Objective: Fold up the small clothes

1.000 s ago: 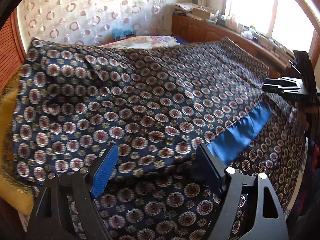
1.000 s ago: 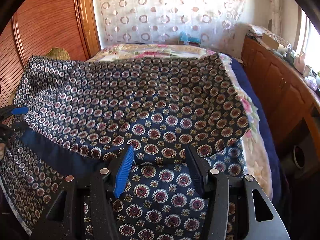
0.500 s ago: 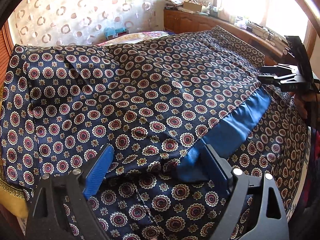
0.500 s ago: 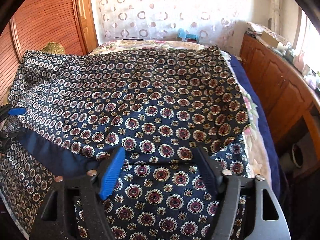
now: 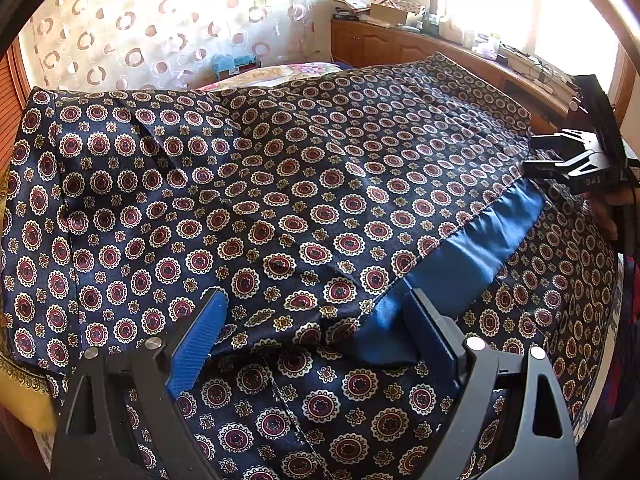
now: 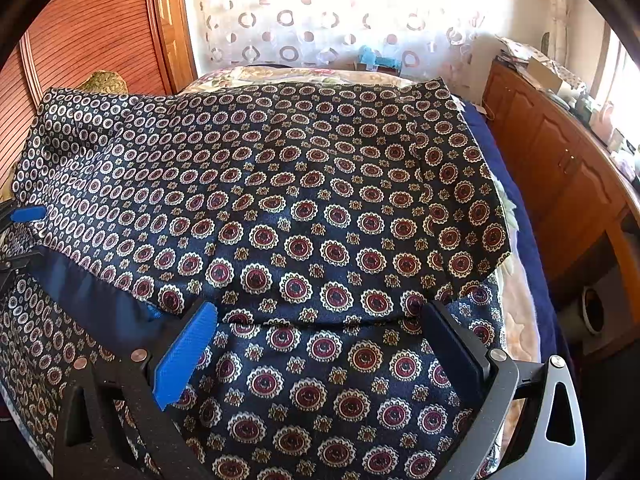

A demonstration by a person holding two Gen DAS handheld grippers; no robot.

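A navy garment (image 5: 280, 200) printed with red and white medallions lies on the bed, its upper half folded over the lower. A plain blue lining band (image 5: 472, 256) shows along the fold's edge. My left gripper (image 5: 316, 320) is open, with that folded edge lying loose between its fingers. In the right wrist view the garment (image 6: 300, 200) fills the middle. My right gripper (image 6: 320, 328) straddles the fold's edge and its jaws are opening, the pads clear of the cloth. Each gripper shows in the other's view: the right gripper (image 5: 576, 164) and the left gripper (image 6: 24, 216).
A floral bed cover (image 6: 516, 320) shows past the garment's right side. A wooden cabinet (image 6: 560, 184) with clutter on top runs along the right under a bright window. A wooden wardrobe door (image 6: 100, 32) stands at the left, and a yellow cushion (image 5: 20, 396) lies there.
Both pairs of jaws have spread wider, the right one most. The folded-over layer has settled flat onto the lower layer.
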